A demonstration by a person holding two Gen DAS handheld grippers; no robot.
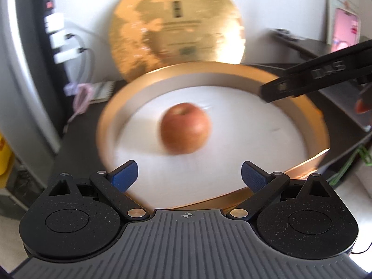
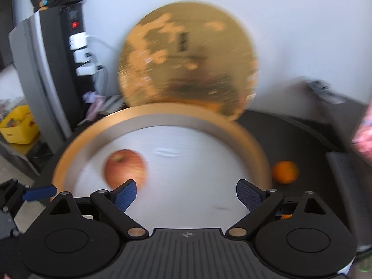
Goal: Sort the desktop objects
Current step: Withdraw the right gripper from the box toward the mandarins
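An apple lies inside the round gold-rimmed tray on its white lining, near the middle of the left wrist frame and at the lower left of the right wrist frame; an orange sits on the dark tabletop just outside the tray's right rim, at the right of the right wrist frame; a sliver of something orange shows under the right tool's linkage, too hidden to name. As a judgement, if the tray is where fruit is gathered, the apple already lies as the sorting wants and the orange is left outside it; whether anything else is to go in, the blurred pictures do not settle. The left tool hangs released over the near edge of the tray, blue pads spread wide and holding nothing, the apple straight ahead of its gap and apart from it; the right tool is likewise spread and bare, the apple just beyond its left pad, the orange off past its right pad and beyond the rim. A gold disc, perhaps the lid, leans upright against the wall behind the tray; a power strip stands at upper left.
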